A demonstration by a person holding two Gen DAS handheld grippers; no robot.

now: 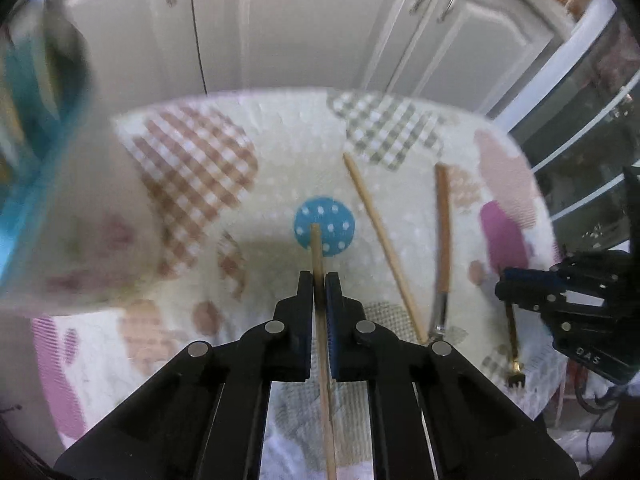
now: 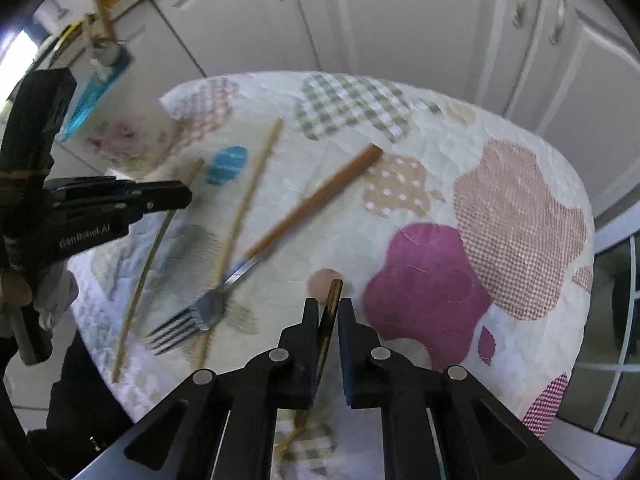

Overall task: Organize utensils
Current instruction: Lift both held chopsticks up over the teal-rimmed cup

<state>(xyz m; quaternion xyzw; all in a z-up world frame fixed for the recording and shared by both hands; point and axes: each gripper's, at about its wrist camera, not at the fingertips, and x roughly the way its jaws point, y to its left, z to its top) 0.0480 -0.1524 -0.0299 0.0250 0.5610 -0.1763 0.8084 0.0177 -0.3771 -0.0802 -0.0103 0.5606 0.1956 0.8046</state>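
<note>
Running lengthwise between the clenched left gripper jaws, a chopstick points away; right gripper clasps a dark-handled utensil.

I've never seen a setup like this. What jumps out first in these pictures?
Two black tools each pinch a thin utensil: the left tool grips a wooden chopstick, the right tool a dark gold-tipped handle. Beneath lies a patchwork tablecloth, with a fork left of centre.
</note>
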